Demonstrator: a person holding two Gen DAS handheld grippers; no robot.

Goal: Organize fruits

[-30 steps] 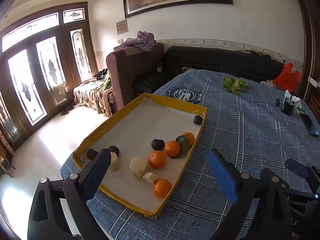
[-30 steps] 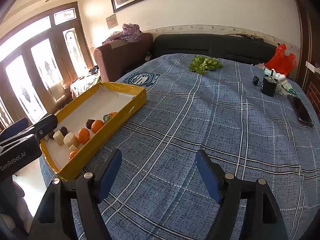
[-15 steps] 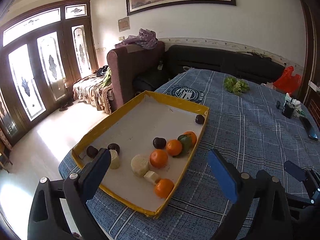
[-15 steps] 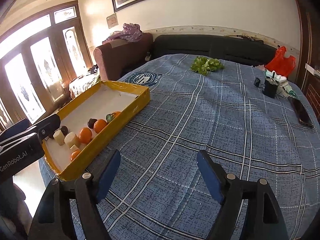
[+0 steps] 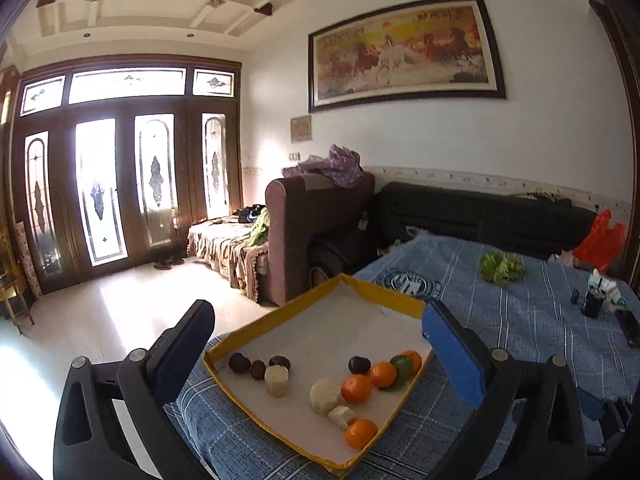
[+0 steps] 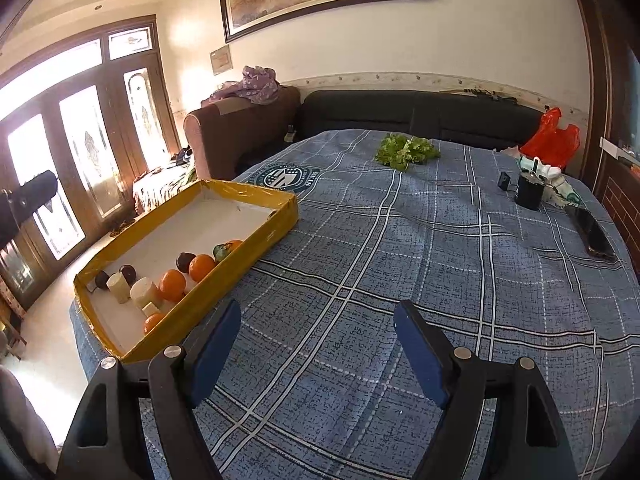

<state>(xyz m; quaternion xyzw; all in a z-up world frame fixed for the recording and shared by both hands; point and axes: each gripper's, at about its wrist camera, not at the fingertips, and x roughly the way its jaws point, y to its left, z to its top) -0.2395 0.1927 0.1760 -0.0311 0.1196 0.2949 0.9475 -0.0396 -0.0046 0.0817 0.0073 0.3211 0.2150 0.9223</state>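
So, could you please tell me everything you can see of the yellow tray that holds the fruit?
The yellow tray is a shallow rectangular box, cardboard by the look of it, with yellow walls and a plain white floor. It lies flat on the blue checked tablecloth at the table's edge nearest the glass doors. Its far half is bare; the near half holds oranges, dark round fruits, pale cut pieces and one green-and-orange fruit. No lid shows. Neither gripper touches it.
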